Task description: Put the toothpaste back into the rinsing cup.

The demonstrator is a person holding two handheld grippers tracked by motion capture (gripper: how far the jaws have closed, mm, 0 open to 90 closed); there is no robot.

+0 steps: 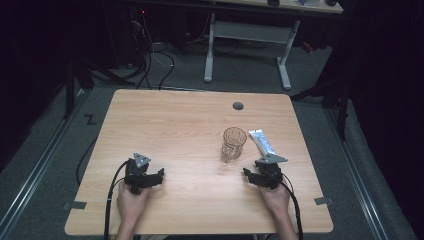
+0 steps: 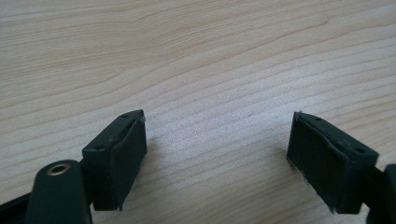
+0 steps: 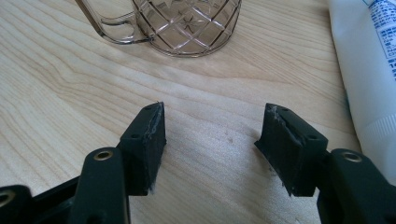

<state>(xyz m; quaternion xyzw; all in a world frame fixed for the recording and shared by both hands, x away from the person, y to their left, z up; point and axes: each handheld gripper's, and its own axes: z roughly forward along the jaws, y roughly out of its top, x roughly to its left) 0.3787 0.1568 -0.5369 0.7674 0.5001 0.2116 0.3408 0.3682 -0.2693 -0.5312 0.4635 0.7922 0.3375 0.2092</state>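
A clear cut-glass mug (image 1: 233, 143) with a handle stands upright right of the table's middle; its base (image 3: 187, 28) fills the top of the right gripper view. A white toothpaste tube (image 1: 262, 142) with blue print lies flat just right of it, running down the edge (image 3: 369, 70) of that view. My right gripper (image 1: 256, 175) rests low on the wood a little in front of the mug, open with bare table between its pads. My left gripper (image 1: 152, 176) sits at the front left, open too (image 2: 217, 149), nothing between its jaws.
The wooden table (image 1: 170, 125) has a round grey cable grommet (image 1: 238, 106) near its far edge. Black cables trail from both grippers over the front edge. Beyond the table stand a white desk frame (image 1: 247, 45) and tangled floor cables.
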